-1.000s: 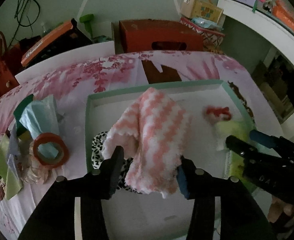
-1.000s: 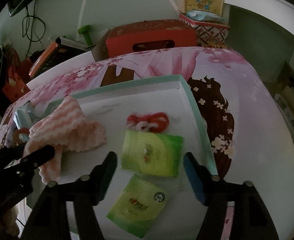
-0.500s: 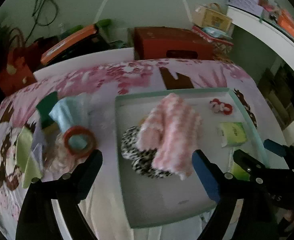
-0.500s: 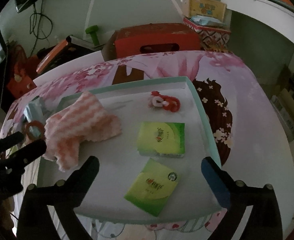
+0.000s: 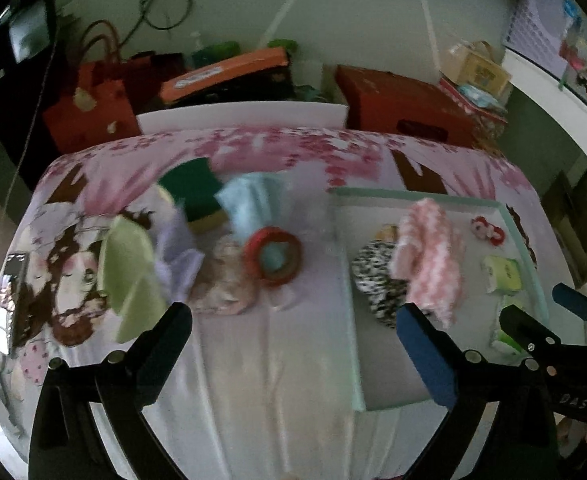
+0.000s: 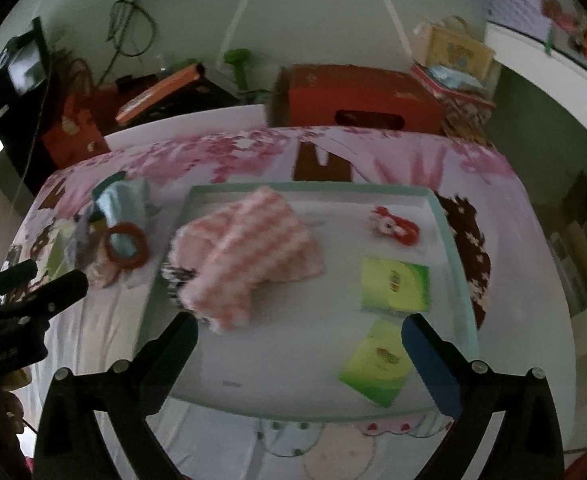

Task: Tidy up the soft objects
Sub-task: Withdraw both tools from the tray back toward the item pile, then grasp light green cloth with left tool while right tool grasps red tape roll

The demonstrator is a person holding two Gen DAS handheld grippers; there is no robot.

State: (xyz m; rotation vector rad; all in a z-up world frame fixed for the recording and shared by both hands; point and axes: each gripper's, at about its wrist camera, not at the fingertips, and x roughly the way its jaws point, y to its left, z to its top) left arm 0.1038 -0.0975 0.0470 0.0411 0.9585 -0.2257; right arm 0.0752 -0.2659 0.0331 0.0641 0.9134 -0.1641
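Pink striped cloth (image 6: 245, 264) lies crumpled in the tray (image 6: 453, 248), left of centre frame, partly over a black-and-white spotted cloth (image 5: 373, 284); two green packets (image 6: 395, 284) and a red scrunchie (image 6: 393, 226) sit at right. Remaining soft pile (image 5: 213, 240) with red tape ring (image 5: 273, 254) is on the counter, mid-left in the left view. Left hand-held gripper (image 5: 293, 344): jaws just opened wide, nothing between. Right hand-held gripper (image 6: 299, 356): wide, empty. Judgement: next pick comes from the pile; take one cloth by a raised fold, avoiding the ring.

pink/white striped towel (image 6: 249, 260) over a black/white leopard cloth (image 5: 377, 280); 2 lime-green packets (image 6: 395, 284); red tape ring (image 5: 273, 254); mint-rimmed tray (image 6: 449, 240); pink blossom-print sheet (image 5: 253, 148).
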